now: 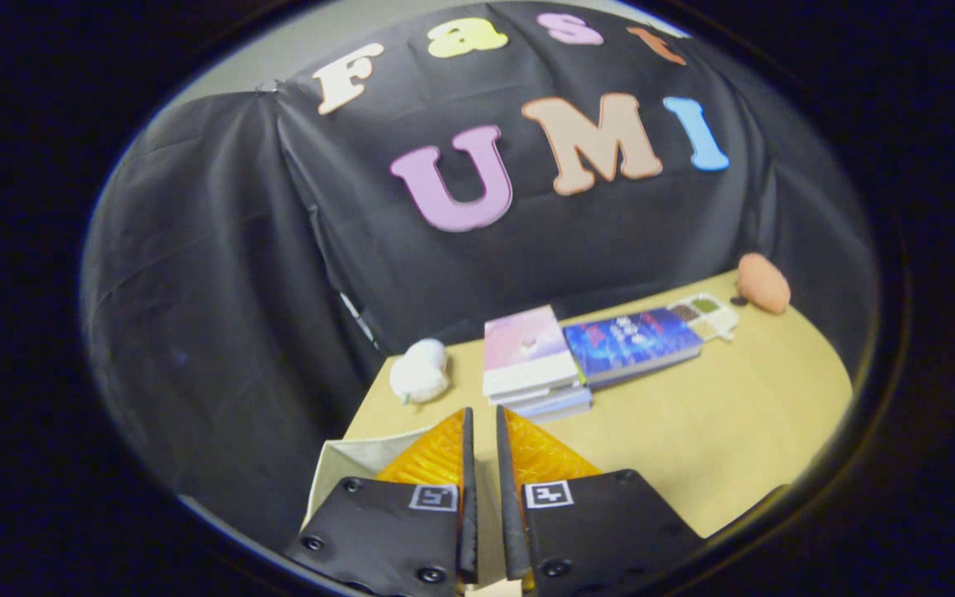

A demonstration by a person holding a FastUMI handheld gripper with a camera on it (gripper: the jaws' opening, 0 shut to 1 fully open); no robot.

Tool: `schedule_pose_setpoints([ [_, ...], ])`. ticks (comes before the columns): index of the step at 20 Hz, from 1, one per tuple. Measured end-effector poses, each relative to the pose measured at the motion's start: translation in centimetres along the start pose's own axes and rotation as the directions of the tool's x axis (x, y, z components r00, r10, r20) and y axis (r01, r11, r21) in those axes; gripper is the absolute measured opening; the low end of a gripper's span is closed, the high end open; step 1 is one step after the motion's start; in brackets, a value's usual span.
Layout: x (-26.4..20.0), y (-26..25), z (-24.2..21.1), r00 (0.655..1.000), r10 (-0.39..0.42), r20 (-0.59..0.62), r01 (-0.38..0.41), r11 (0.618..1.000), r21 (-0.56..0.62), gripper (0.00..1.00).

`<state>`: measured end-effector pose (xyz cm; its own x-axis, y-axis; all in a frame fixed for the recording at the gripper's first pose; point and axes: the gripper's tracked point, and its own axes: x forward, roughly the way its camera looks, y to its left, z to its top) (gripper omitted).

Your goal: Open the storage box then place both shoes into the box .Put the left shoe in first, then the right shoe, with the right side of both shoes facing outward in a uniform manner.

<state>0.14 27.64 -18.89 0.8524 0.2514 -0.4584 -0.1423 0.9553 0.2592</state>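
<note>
Tool: the tool [483, 423] had its fingers nearly closed, a thin gap between them, nothing gripped.
Box: a pale box [353, 464] lay just under and left of the fingers; I could not tell what it held.
Orange sheet: ribbed, translucent [436, 456], directly beneath the fingers.
Bench: a tan bench [693, 423] carried a book stack [527, 356] just ahead, a blue book [631, 342] beside it, a white plush [419, 371] ahead-left, a tray [705, 315] and an orange plush [763, 283] far right.
Room: black cloth wall beyond.
</note>
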Motion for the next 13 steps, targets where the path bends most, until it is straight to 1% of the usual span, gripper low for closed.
schedule_pose_setpoints([
  [2, -0.7, -0.8, 3.9, 0.994, -0.018, 0.104, 0.025, 0.998, -0.066, 0.16],
  [5, -1.5, -1.4, 8.1, 0.980, -0.027, 0.197, 0.054, 0.990, -0.133, 0.16],
  [7, -1.9, -1.9, 10.0, 0.971, -0.035, 0.236, 0.068, 0.989, -0.132, 0.16],
  [10, -2.4, -3.6, 12.4, 0.955, -0.077, 0.288, 0.113, 0.987, -0.112, 0.16],
  [13, -2.9, -4.2, 13.5, 0.948, -0.081, 0.308, 0.117, 0.988, -0.099, 0.16],
])
